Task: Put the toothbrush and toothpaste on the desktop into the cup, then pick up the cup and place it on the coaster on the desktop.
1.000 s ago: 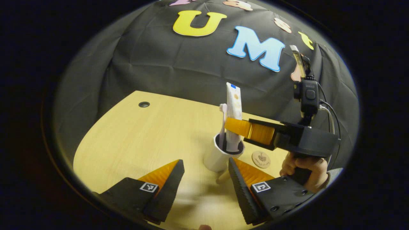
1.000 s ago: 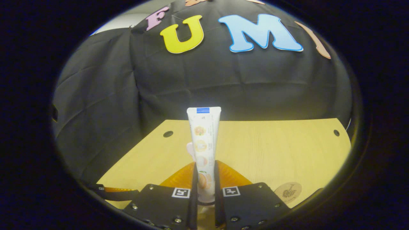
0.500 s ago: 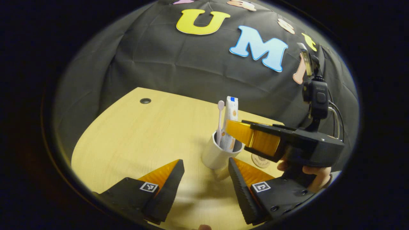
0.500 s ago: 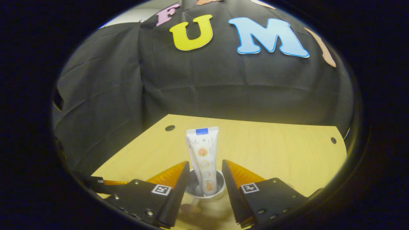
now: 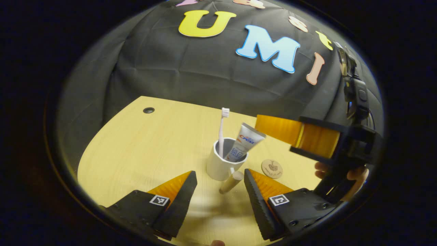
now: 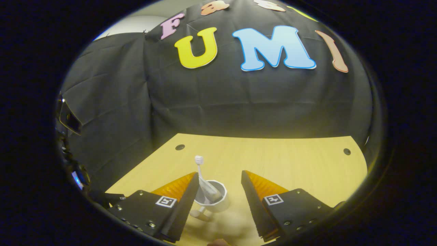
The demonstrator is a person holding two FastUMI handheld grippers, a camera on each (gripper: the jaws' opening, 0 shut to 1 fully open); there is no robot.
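A white cup with a wooden handle stands on the wooden desktop. Inside it a toothbrush stands upright and a toothpaste tube leans to the right. A round coaster lies just right of the cup. My left gripper is open, low over the desk, just short of the cup. My right gripper hovers above and to the right of the cup, held by a hand. In the right gripper view it is open above the cup, with the toothbrush and tube below.
The desk has cable holes at its far corners. The black cloth wall closes off the back. Bare desktop stretches left of the cup and to its right.
My right gripper opened, let go of the toothpaste and drew back upward. The tube sank into the cup and now leans right. The left gripper stayed open near the cup.
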